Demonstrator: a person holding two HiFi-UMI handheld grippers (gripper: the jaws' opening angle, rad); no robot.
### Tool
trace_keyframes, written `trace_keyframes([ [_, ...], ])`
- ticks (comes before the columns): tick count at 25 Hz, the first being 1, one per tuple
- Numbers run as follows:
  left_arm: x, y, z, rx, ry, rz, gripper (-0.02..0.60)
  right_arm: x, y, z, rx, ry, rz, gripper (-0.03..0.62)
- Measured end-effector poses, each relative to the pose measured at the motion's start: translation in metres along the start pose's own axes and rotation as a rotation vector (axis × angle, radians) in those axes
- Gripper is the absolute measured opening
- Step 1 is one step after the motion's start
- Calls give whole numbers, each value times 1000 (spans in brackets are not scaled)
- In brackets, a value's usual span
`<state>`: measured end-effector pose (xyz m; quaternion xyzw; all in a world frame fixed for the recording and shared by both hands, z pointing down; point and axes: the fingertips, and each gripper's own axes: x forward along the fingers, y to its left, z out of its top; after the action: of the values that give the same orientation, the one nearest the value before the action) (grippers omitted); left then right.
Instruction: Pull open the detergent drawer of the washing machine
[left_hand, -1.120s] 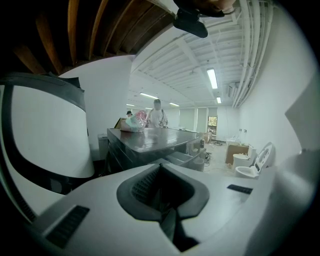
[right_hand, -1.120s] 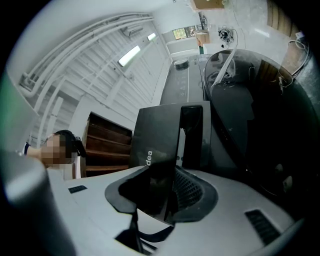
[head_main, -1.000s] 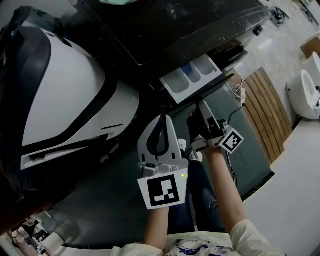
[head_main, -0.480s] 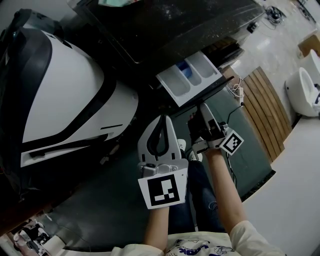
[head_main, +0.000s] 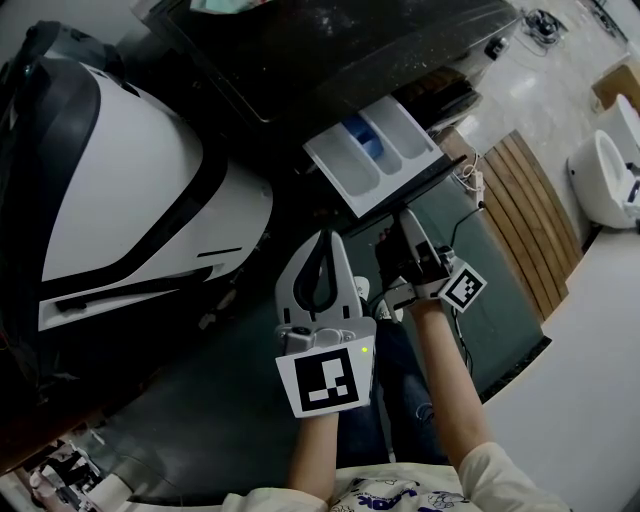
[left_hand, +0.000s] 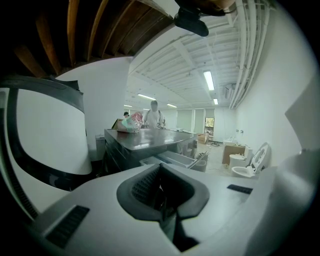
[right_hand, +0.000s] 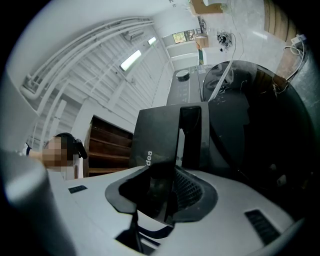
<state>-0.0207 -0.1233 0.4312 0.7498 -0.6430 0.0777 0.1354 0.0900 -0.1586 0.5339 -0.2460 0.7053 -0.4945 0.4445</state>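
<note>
The washing machine (head_main: 350, 50) has a dark top and stands at the top of the head view. Its white detergent drawer (head_main: 375, 150) juts out, showing its compartments, one of them blue. My right gripper (head_main: 405, 218) is shut on the drawer's dark front panel (head_main: 425, 185). In the right gripper view that panel (right_hand: 160, 135) stands between the pads of the right gripper (right_hand: 167, 185). My left gripper (head_main: 325, 240) hangs lower left of the drawer, shut and holding nothing. The left gripper view shows the left gripper (left_hand: 162, 197) with its jaws together, and the drawer (left_hand: 175, 160) beyond.
A big white housing with black bands (head_main: 120, 200) fills the left. A wooden slat mat (head_main: 535, 220), a white cable (head_main: 475, 180) and a toilet (head_main: 605, 185) lie to the right. My jeans-clad legs (head_main: 400, 400) are below. A person in white (left_hand: 153, 112) stands far behind the machine.
The drawer has slid a little further out of the machine with my right gripper on its front. The left gripper has stayed put.
</note>
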Motion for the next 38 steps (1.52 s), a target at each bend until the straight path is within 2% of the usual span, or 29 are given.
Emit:
trace_keyframes([
  [30,-8,-16,-5,1,5,7,14,-20,6,2,-3,5,-1,151],
  [38,-6,-12,0,-2,0,22,14,-32,5,3,-70,16,-74,181],
])
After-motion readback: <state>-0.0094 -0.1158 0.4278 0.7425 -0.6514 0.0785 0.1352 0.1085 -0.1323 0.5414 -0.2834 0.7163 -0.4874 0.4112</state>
